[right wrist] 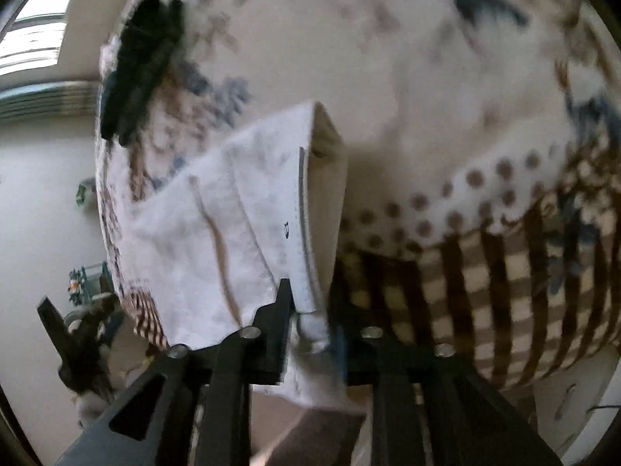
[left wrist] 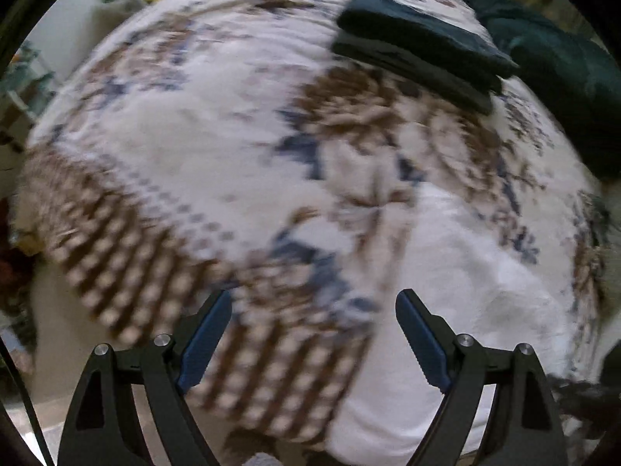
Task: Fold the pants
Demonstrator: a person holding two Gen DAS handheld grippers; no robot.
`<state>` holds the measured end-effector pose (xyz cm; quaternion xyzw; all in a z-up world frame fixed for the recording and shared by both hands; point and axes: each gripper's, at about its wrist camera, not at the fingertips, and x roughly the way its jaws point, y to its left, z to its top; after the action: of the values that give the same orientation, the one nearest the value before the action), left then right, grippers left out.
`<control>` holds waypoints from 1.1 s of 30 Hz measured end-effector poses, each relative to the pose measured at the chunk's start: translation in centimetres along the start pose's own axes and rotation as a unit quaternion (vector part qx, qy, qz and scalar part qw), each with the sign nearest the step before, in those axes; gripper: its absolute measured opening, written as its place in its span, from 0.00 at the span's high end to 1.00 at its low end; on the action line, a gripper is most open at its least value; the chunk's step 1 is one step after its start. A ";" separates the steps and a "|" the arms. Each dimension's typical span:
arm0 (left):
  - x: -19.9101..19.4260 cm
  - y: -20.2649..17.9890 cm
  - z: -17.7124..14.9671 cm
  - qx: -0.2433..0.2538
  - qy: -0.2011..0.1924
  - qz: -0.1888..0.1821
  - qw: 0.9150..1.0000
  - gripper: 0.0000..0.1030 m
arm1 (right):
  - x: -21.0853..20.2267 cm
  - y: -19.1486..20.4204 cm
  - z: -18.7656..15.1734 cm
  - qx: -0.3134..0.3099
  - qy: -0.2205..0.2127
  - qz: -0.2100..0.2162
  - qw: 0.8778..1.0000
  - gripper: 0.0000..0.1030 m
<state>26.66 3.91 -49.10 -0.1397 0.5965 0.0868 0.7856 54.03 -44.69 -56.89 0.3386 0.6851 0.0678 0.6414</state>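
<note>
The right gripper [right wrist: 310,320] pinched the white pants [right wrist: 217,233] between its fingers; the left gripper [left wrist: 313,334] stood wide, empty, above the patterned bedspread [left wrist: 233,136].

home bedroom, patterned bedspread [left wrist: 194,147], folded dark clothes [left wrist: 419,50]

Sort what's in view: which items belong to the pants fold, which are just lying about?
In the job: white pants, right gripper shut on their edge, left gripper open and empty.
Lying about: folded dark clothes, dark green heap, patterned bedspread.
</note>
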 end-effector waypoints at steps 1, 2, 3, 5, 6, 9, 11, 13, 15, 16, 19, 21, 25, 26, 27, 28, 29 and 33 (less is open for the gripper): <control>1.0 -0.8 0.6 0.005 0.007 -0.012 1.000 0.16 | 0.3 -0.5 0.2 0.003 0.005 -0.026 1.000 0.58; 2.1 -1.6 1.3 0.008 0.018 -0.027 0.999 0.16 | 0.6 -0.5 0.2 0.004 0.002 -0.035 0.999 0.47; 3.0 -2.1 1.8 0.010 0.028 -0.046 0.999 0.16 | 0.4 -0.6 0.1 0.004 -0.009 -0.032 0.999 0.42; 5.4 -3.3 3.0 0.009 0.057 -0.064 0.996 0.16 | 0.2 -0.7 0.0 0.009 -0.023 -0.012 1.000 0.29; 6.6 -3.9 3.7 0.007 0.068 -0.078 0.995 0.16 | 0.3 -1.1 0.0 0.015 -0.025 -0.002 1.000 0.29; 10.5 -5.9 5.5 0.017 0.107 -0.106 0.988 0.16 | 2.5 -1.3 0.4 0.026 -0.006 0.012 1.000 0.29; 12.2 -6.9 6.0 0.037 0.110 -0.108 0.987 0.55 | 4.7 -1.0 1.0 0.017 0.005 0.007 1.000 0.30; 13.4 -7.2 6.3 0.052 0.116 -0.107 0.986 0.64 | 6.0 -0.7 1.6 0.008 -0.007 -0.034 0.999 0.34; 14.4 -6.1 6.7 0.017 0.128 -0.129 0.983 0.65 | 6.6 -1.2 2.2 0.018 0.007 -0.033 0.999 0.34; 14.6 -5.1 6.9 -0.018 0.136 -0.148 0.979 0.64 | 6.5 -1.0 2.4 0.017 0.013 -0.033 0.999 0.34; 13.8 -3.5 7.0 -0.075 0.145 -0.195 0.967 0.58 | 5.1 -0.5 2.9 -0.002 0.002 -0.014 1.000 0.33; 13.0 -3.3 6.7 -0.076 0.137 -0.208 0.966 0.54 | 3.9 -0.5 3.7 -0.002 -0.023 0.020 1.000 0.32; 12.9 -4.6 5.7 -0.036 0.137 -0.206 0.968 0.51 | 4.9 -0.7 6.8 0.013 -0.038 0.071 0.997 0.29; 12.9 -5.0 5.7 -0.024 0.130 -0.198 0.971 0.54 | 5.6 -0.5 7.6 0.019 -0.029 0.085 0.996 0.30; 12.8 -5.6 5.6 0.004 0.117 -0.184 0.976 0.58 | 6.2 -0.2 8.1 0.022 -0.023 0.098 0.995 0.35; 12.8 -6.0 5.4 0.022 0.111 -0.165 0.980 0.64 | 6.8 0.6 8.6 0.013 -0.027 0.104 0.994 0.56; 13.1 -5.7 5.6 0.032 0.109 -0.149 0.982 0.65 | 6.8 1.9 8.8 -0.009 -0.033 0.079 0.996 0.82; 13.4 -4.5 6.0 -0.012 0.124 -0.171 0.977 0.61 | 6.7 2.9 9.0 -0.021 -0.030 0.004 0.999 0.84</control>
<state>37.14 1.17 -59.99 -0.2587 0.6553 -0.0599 0.7072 63.77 -41.85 -62.43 0.3297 0.6627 0.0750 0.6682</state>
